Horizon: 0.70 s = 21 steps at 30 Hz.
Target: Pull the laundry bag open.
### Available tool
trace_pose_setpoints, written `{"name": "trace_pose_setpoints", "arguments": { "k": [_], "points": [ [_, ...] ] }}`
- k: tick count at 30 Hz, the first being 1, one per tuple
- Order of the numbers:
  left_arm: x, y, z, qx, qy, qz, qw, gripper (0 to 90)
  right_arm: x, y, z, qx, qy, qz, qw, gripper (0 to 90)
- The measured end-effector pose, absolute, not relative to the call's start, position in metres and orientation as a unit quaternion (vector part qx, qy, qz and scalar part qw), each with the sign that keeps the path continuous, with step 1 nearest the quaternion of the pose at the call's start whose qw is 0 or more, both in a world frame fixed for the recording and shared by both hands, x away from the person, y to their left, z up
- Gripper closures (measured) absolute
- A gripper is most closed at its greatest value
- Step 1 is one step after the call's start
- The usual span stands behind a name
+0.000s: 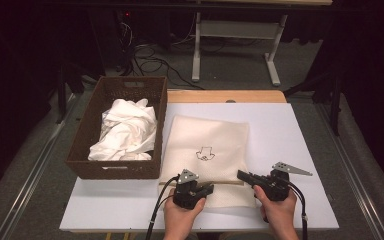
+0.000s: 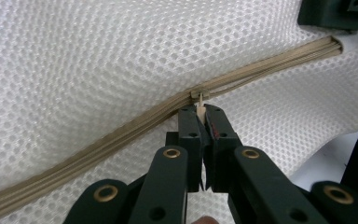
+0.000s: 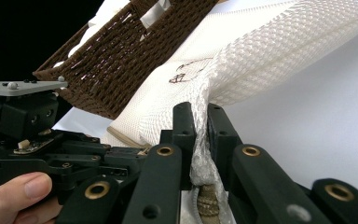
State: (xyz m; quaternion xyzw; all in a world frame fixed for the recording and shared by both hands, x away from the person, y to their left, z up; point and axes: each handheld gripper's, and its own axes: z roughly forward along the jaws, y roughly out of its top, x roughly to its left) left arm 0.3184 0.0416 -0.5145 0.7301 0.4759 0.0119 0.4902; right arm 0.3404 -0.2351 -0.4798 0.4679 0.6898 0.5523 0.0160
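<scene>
A white mesh bag (image 1: 207, 145) with a small black drawing lies flat on the white table top (image 1: 290, 130). A tan zipper (image 2: 98, 144) runs across the bag's near end. My left gripper (image 2: 204, 112) is shut on the zipper's small pull tab (image 2: 200, 97), about midway along the zipper. In the high view the left gripper (image 1: 210, 188) points right and the right gripper (image 1: 241, 174) points left, close together. My right gripper (image 3: 200, 112) is shut on a bunched fold of the bag's mesh (image 3: 200, 140) at the zipper's end, lifting that edge slightly.
A brown wicker basket (image 1: 80, 150) stands at the table's left, beside the bag, with crumpled white cloth (image 1: 127, 130) in it. Bare white table lies right of the bag. Behind the table are a white frame's legs (image 1: 272, 67) and cables on the floor.
</scene>
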Motion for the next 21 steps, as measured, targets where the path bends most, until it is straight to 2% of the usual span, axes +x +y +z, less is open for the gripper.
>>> {"name": "trace_pose_setpoints", "arguments": {
  "k": [21],
  "points": [
    [0.316, 0.065, -0.517, 0.721, 0.494, 0.027, 0.485, 86.3, 0.342, -0.235, -0.479, 0.469, 0.693, 0.548, 0.026, 85.4]
  ]
}}
